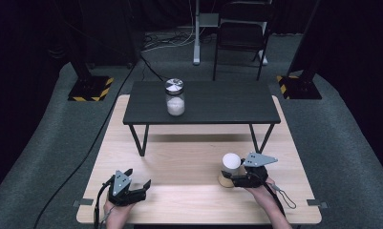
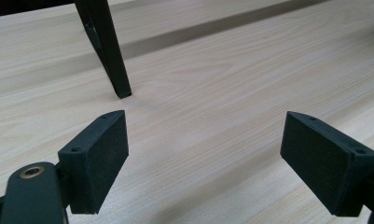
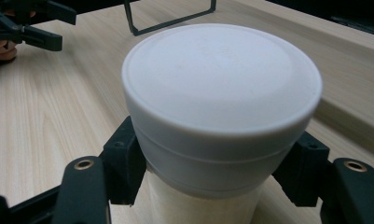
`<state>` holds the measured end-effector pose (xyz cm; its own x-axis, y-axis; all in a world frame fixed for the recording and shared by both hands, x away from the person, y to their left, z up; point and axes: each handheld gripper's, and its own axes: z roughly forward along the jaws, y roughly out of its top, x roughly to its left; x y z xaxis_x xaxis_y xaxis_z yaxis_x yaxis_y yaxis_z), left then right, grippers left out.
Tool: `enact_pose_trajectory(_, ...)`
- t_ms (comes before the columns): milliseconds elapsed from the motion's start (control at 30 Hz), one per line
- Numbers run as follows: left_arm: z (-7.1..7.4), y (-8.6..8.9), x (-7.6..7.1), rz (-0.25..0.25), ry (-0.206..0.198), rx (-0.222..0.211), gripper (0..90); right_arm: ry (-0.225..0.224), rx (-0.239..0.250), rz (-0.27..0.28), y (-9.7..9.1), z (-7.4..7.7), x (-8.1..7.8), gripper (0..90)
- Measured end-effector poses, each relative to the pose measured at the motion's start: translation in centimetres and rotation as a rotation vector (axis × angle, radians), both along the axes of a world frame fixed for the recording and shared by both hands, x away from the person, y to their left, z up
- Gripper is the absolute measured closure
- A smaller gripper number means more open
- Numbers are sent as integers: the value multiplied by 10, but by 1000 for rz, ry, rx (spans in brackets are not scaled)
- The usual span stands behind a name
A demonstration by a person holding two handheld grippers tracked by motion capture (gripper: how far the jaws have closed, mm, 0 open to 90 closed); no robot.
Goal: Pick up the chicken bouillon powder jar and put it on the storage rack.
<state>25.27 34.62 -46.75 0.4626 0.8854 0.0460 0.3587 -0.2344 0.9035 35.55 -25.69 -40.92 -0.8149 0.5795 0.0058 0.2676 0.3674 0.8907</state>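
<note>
Right tool [image 1: 233, 179] clamped on a white-capped cylindrical container with pale beige body [image 1: 230, 168], jaws pressing its sides just under the white cap [image 3: 222, 88]. The container sits near right on the light wooden table [image 1: 179, 167], seemingly tilted in the grip; whether its base touches the table cannot be told. Left tool [image 1: 140, 187] rests near left, jaws spread wide with nothing between them, black pads [image 2: 100, 158] over bare wood.

Step in hand looks like the grasp or lift of the container. A small black raised table [image 1: 203, 102] stands at the far side, bearing a glass jar with metal lid and white contents [image 1: 175, 98]. Next move probably calls for a firm hold and a lift clear of the table.
</note>
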Motion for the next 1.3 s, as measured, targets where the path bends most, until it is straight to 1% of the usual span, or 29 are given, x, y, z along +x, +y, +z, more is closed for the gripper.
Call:
enact_pose_trajectory(167,0,1,0,-4,2,0,148,-5,7,-14,-4,21,-3,340)
enact_pose_trajectory(300,0,0,1,-3,4,0,148,-15,3,-11,-5,38,-6,340)
enact_pose_trajectory(367,0,0,1,-3,3,3,148,-14,9,-8,-6,47,-6,340)
enact_pose_trajectory(500,0,0,1,-3,2,2,148,-10,21,-10,-8,63,-4,340)
enact_pose_trajectory(667,0,0,1,-1,2,4,148,-22,34,-23,-10,85,-1,340)
enact_pose_trajectory(700,1,0,1,-3,4,5,148,-24,40,-30,-11,92,0,340)
enact_pose_trajectory(767,1,0,1,-2,6,5,148,-29,44,-37,-12,101,0,340)
enact_pose_trajectory(1067,1,-1,1,-3,6,5,148,-56,34,-54,-12,146,5,340)
enact_pose_trajectory(1100,1,-1,1,-3,6,5,148,-56,34,-54,-12,146,5,340)
enact_pose_trajectory(1133,1,0,1,-4,7,5,148,-60,43,-49,-13,153,8,340)
enact_pose_trajectory(1200,1,-1,1,-4,8,7,148,-62,44,-44,-13,161,11,340)
enact_pose_trajectory(1300,2,-1,2,-4,10,7,148,-68,40,-52,-11,171,13,340)
